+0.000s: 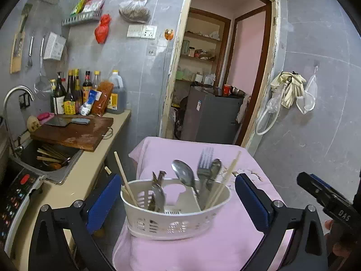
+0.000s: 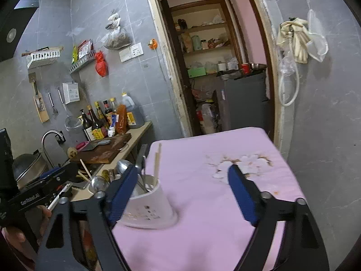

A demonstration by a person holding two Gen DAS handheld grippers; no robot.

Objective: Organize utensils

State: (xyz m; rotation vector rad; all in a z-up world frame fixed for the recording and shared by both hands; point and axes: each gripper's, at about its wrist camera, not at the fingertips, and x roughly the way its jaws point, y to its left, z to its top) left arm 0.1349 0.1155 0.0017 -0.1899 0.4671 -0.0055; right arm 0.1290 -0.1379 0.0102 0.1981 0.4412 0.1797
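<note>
Both claws apart, white utensil caddy standing free on the pink-covered worktop.

I see the pink-covered worktop (image 1: 243, 230) filling the foreground, with a torn, stained patch (image 2: 241, 162) toward its far right. To its left runs the kitchen counter (image 1: 99, 158), carrying a wooden chopping board (image 1: 74, 133) with a cleaver (image 1: 67, 121) on it, beside a sink (image 1: 48, 158) holding chopsticks. The white perforated caddy (image 1: 173, 216) stands upright on the pink cover. My left claw (image 1: 178, 194) is spread wide, its blue pads either side of the caddy and clear of it. My right claw (image 2: 187, 194) is also apart, nothing gripped, the caddy at its left pad; contact there I cannot tell. In the caddy: a fork (image 1: 204, 164), a spoon (image 1: 183, 172), and chopsticks (image 1: 223, 178) on the right, a single chopstick (image 1: 123, 176) on the left.
</note>
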